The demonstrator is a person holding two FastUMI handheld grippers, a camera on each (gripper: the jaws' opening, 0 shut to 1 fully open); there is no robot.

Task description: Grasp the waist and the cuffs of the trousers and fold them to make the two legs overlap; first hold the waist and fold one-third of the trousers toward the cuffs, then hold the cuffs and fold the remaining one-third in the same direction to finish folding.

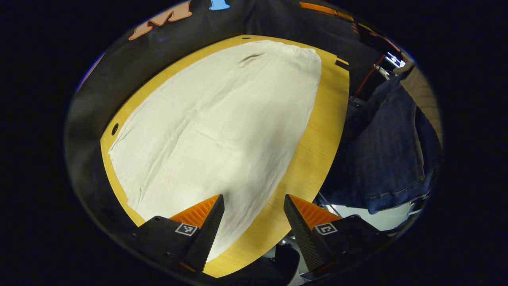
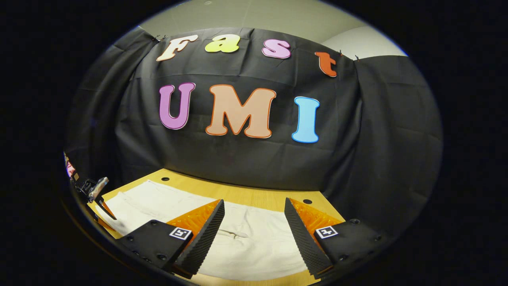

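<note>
— Where are the trousers?
— The cream trousers (image 1: 214, 131) lie flat on the wooden table (image 1: 317, 147), their long axis running away from my left gripper (image 1: 254, 220).
— And your grippers?
— Both spread wide, empty; my right gripper (image 2: 254, 226) hangs over the cloth. I can read no label.

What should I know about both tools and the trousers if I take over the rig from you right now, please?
Left tool: open, holding nothing, above the table's near edge.
Right tool: open, holding nothing, above the trousers.
The cream trousers lie spread flat on the wooden table. The person's denim-clad legs stand beside the table.
Done: nothing; no fold shows yet.
Left: grasp waist and cuffs, overlap the legs, fold the waist a third toward the cuffs, then fold the cuffs' third over.
</note>
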